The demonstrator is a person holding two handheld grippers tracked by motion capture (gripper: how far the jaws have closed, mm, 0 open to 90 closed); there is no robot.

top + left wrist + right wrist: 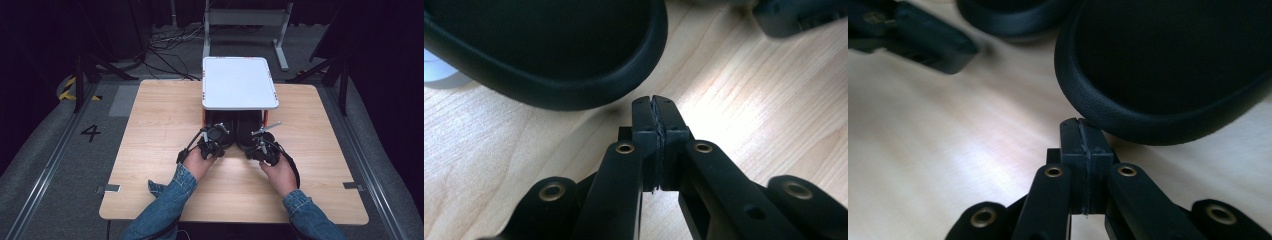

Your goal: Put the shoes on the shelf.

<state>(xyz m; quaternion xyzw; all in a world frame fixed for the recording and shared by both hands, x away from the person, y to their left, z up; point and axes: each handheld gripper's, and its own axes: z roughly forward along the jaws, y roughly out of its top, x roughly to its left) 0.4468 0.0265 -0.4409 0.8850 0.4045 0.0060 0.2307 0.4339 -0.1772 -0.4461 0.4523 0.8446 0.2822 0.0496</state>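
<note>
a recording lab or studio: black curtains close in the space, a light wooden table with rounded corners (150, 150) stands on grey carpet, loose black cables (170, 42) trail across the floor, and a black number four (91, 132) and yellow-black hazard tape (67, 87) mark it.

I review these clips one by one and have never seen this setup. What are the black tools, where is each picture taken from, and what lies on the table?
A person in denim sleeves holds two hand-held clamps. The high view looks down on the wooden table: the left gripper and right gripper point at two black shoes lying under a small white-topped stand. The other two pictures come from cameras riding on each clamp. In the left gripper view its jaws are pressed together, empty, just short of a shoe's rim. In the right gripper view the jaws are likewise shut, their tips at the other shoe's rim; whether they touch it I cannot tell.
</note>
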